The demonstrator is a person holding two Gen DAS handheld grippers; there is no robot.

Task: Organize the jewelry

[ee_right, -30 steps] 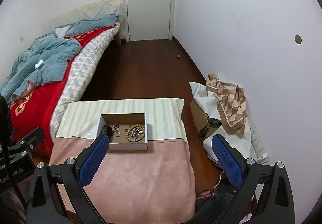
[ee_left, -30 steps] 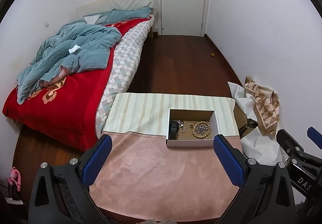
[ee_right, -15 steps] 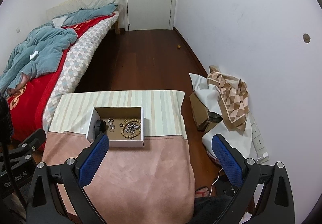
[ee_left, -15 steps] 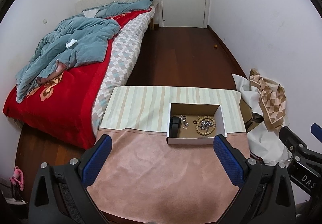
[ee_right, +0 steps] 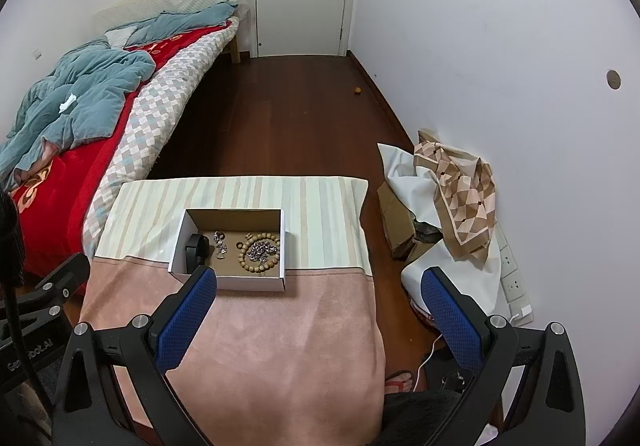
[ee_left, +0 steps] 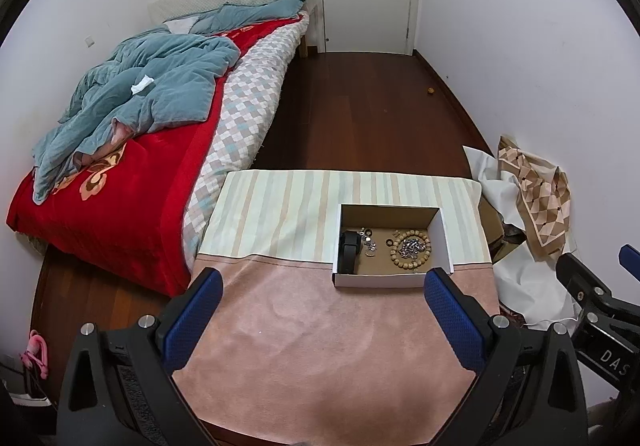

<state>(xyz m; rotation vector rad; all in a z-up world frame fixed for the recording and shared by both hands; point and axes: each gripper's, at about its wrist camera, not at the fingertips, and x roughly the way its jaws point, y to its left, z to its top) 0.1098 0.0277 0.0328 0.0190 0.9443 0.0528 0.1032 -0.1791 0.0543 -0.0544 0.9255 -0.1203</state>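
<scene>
The cardboard box (ee_left: 390, 278) sits on the cloth-covered counter (ee_left: 320, 346) at 12 o'clock from the left tool (ee_left: 322, 292) — inside lie a wooden bead bracelet (ee_left: 412, 254), small metal pieces (ee_left: 370, 242) and a black band (ee_left: 349, 252). Both tools are spread and empty — the right tool (ee_right: 320, 286) is nearer the box's 5 o'clock corner.

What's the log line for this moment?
left gripper: open, empty | right gripper: open, empty | box: jewelry inside, untouched

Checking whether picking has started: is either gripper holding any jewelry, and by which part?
Nothing is held. The left gripper and right gripper are both open and empty; the jewelry lies in the box.
</scene>
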